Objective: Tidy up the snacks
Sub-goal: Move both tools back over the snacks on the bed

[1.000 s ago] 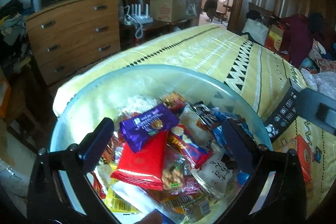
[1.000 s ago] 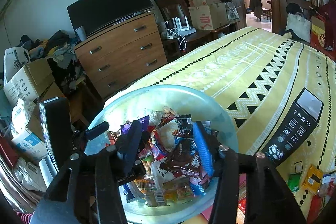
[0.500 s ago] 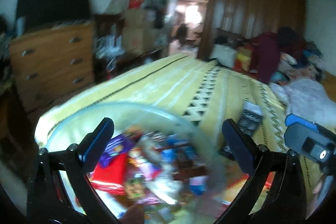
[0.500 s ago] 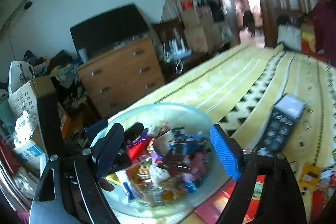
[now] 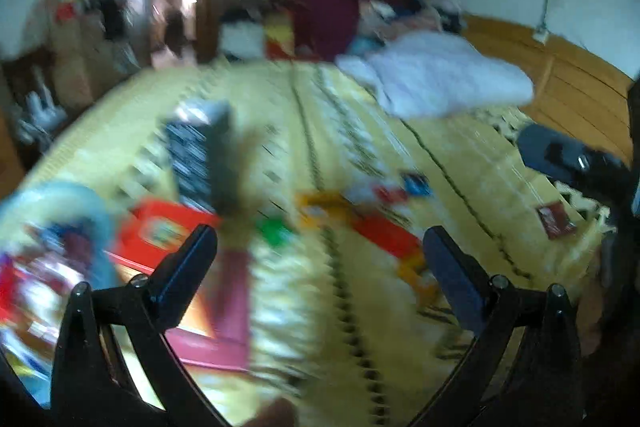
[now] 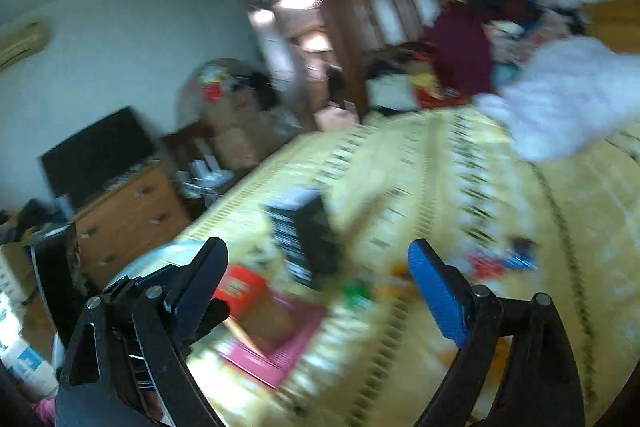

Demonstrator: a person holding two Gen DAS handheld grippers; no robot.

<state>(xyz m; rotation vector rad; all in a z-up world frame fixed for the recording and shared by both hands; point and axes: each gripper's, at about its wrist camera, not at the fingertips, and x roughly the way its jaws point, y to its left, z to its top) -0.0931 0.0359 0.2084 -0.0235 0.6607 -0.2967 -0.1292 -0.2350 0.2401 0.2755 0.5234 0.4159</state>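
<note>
1. Left tool [image 5: 320, 259]: jaws standing wide apart, gripping nothing. It is hovering over the bed [image 5: 360, 131], pointing at the loose packets, not at the bowl.

2. Right tool [image 6: 316, 275]: jaws likewise spread wide, carrying nothing. It is hanging above the same stretch of yellow patterned cover. Both views are heavily smeared, so fine detail is lost.

3. Bowl [image 5: 80, 199]: pale blue, sitting at the left edge of the left view, holding mixed snack wrappers. In the right view only a pale rim is peeking out behind the left finger.

4. Loose snacks, lying on the cover and well apart from the bowl:
- green packet [image 5: 276, 231], nearest the middle;
- orange packet [image 5: 324, 203], just beyond it;
- red packet [image 5: 384, 233], to the right;
- small red and blue pieces [image 5: 404, 187], farther back;
- 1 small dark red sachet [image 5: 556, 219], far right.

5. Flat red and pink boxes [image 5: 168, 231]: lying beside the bowl, under the left finger of the left tool.

6. Remote [image 5: 196, 155]: dark, lying on the cover beyond the boxes; not a snack.

7. Step in hand, as I judge it: both tools are going empty toward the scattered packets, with the gathering well short of done.

8. Next move, as I judge it: steadying 1 tool over a single packet, the green 1 being closest, lowering until the fingers straddle it, then pinching. Thin wrappers on soft bedding are likely calling for a low, flat approach.
</note>
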